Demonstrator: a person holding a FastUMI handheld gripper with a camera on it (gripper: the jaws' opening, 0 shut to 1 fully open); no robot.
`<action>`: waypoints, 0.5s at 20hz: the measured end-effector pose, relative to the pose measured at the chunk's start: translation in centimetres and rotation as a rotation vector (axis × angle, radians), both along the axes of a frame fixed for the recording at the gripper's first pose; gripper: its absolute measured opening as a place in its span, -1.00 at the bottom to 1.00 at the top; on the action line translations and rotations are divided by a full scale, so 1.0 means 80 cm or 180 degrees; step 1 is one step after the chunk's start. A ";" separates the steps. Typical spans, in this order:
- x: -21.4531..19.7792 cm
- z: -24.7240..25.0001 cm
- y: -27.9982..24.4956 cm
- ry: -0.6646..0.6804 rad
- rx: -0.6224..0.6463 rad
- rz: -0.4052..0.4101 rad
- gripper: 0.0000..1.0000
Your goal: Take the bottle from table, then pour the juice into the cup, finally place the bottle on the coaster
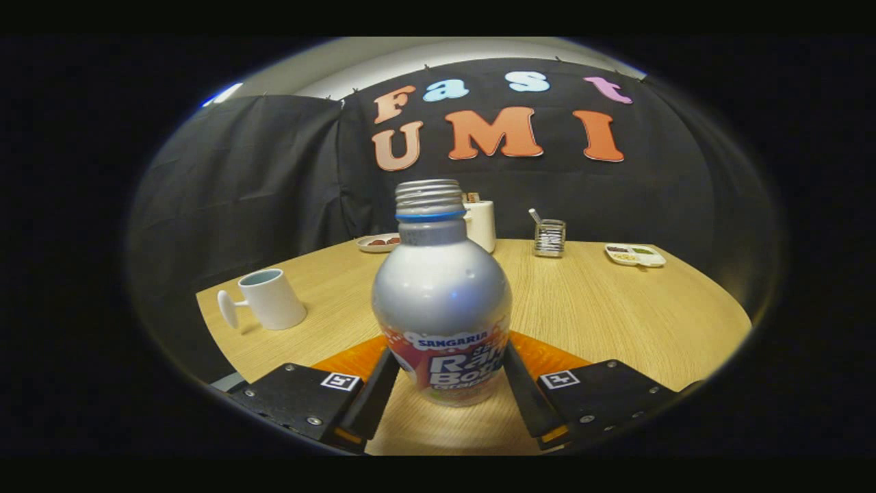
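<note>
**Bottle held upright between the fingers**

One bottle (441,301), cap off, stands upright on the wooden table (616,322), the gripper (443,390) closed on its lower body, both fingers apparently pressing its sides. An orange coaster (349,359) lies just behind it. One white cup (270,298) sits beyond, to the left. Farther back: two dishes, a white holder, a glass.

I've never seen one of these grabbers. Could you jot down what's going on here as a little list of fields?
gripper: both fingers against the bottle's sides, apparently gripping
bottle: upright between the fingers, cap off
coaster: orange, under and behind the bottle
cup: white mug, beyond the fingers to the left, upright
table: light wood
far edge: small dishes, white container, glass holder
</note>
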State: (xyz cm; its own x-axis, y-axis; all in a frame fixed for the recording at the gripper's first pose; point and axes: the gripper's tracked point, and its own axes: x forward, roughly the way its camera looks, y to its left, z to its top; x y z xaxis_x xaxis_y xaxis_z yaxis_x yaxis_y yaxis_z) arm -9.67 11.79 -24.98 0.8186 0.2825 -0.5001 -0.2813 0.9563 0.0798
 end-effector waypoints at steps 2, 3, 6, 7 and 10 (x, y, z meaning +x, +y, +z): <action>0.002 0.003 0.000 -0.0025 -0.0037 -0.0014 0.61; 0.004 0.005 0.001 -0.0032 -0.0050 -0.0016 0.61; 0.010 0.008 0.003 -0.0052 -0.0111 -0.0031 0.61; 0.012 0.011 0.002 -0.0070 -0.0143 -0.0040 0.61; 0.018 0.024 0.006 -0.0161 -0.0215 -0.0037 0.61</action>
State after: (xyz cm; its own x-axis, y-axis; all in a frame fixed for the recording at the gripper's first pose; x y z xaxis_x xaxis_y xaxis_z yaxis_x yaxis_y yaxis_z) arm -8.23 12.28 -23.08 0.8463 0.2398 -0.4757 -0.2720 0.9623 0.0011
